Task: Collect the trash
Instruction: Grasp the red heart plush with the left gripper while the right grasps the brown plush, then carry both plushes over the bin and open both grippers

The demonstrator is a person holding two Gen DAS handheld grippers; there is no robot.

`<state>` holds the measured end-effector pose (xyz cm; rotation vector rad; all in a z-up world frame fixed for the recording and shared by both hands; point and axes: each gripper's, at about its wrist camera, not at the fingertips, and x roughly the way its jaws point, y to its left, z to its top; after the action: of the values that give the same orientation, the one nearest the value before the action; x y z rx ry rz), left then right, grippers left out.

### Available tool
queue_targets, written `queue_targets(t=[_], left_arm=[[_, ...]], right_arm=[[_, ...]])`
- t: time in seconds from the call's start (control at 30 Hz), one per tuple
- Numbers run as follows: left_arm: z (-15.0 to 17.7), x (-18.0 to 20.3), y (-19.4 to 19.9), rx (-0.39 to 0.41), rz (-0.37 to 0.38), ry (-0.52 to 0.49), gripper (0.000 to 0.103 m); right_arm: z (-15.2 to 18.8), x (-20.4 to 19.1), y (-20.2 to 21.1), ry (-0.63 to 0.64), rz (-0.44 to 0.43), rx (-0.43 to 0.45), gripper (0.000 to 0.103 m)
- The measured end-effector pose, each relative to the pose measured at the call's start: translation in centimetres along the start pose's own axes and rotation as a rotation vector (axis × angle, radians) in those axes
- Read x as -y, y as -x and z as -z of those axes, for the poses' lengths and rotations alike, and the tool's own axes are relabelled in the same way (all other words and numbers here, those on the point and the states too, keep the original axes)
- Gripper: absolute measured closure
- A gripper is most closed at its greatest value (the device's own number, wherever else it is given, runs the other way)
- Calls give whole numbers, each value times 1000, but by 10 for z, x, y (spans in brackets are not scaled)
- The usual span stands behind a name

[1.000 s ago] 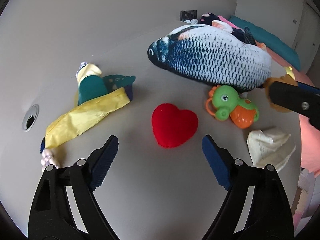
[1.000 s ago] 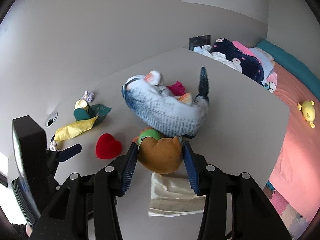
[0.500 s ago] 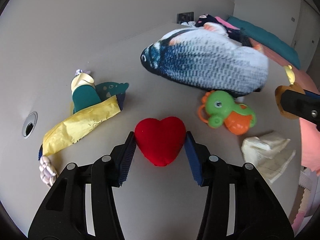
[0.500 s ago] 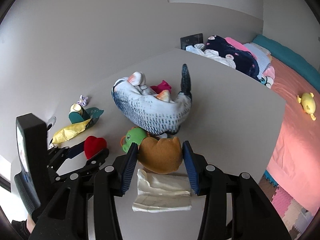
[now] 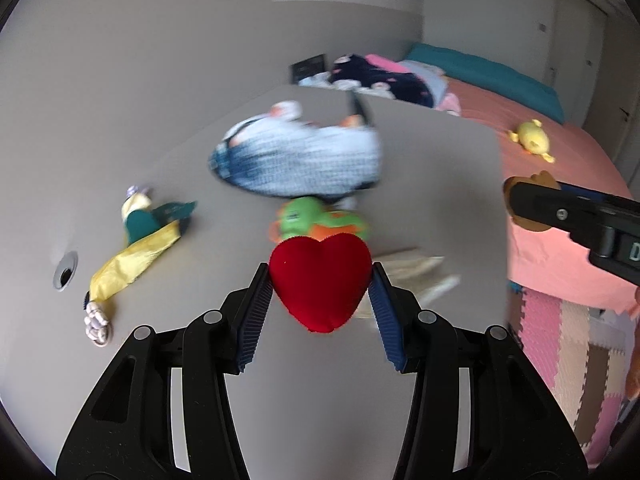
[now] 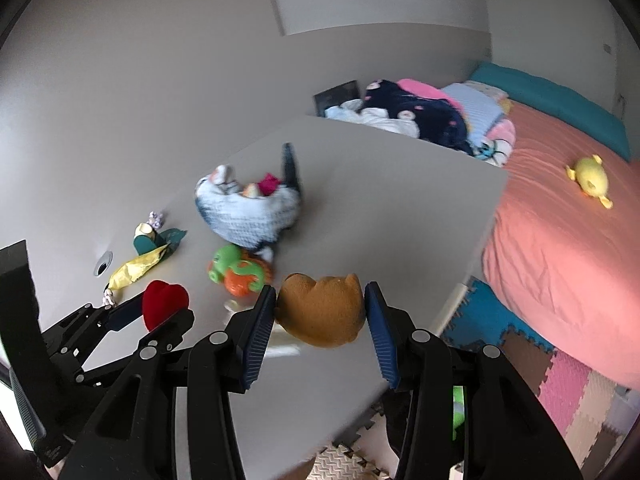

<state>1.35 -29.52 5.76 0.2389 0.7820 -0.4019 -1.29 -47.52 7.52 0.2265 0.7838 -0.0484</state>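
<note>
My left gripper point(image 5: 320, 286) is shut on a red plush heart point(image 5: 320, 280) and holds it above the grey table point(image 5: 280, 392). It also shows in the right wrist view point(image 6: 165, 305). My right gripper point(image 6: 320, 312) is shut on an orange-brown cat-shaped plush point(image 6: 322, 310), also raised; its tip shows at the right of the left wrist view point(image 5: 532, 204). A crumpled white paper point(image 5: 412, 276) lies on the table behind the heart. A yellow wrapper point(image 5: 132, 260) lies at the left.
A big plush fish point(image 5: 296, 164), a green and orange toy point(image 5: 316, 220), a teal toy point(image 5: 140, 224) and a white knotted rope point(image 5: 96, 322) lie on the table. A bed point(image 6: 560, 240) with a yellow plush point(image 6: 590, 180) stands right, foam mats point(image 6: 560, 380) below.
My left gripper closed on the red heart and lifted it off the table. Both grippers have risen and pulled back, so the table items look smaller and farther.
</note>
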Motion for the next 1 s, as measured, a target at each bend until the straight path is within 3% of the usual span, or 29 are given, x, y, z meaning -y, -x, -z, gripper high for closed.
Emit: queue_targets(t=[0.4,0.63,1.0], left_arm=[[-1,120,8,11,128,-169,54],[7,188,-1,-29,212,-257,54],[24,233,-29,-120,253,-308,54]], right_arm=[[29,95,57,-117,104,46,56],[52,150,68,-191,171,26,56],[79,201,50,-272,226,-47,55]])
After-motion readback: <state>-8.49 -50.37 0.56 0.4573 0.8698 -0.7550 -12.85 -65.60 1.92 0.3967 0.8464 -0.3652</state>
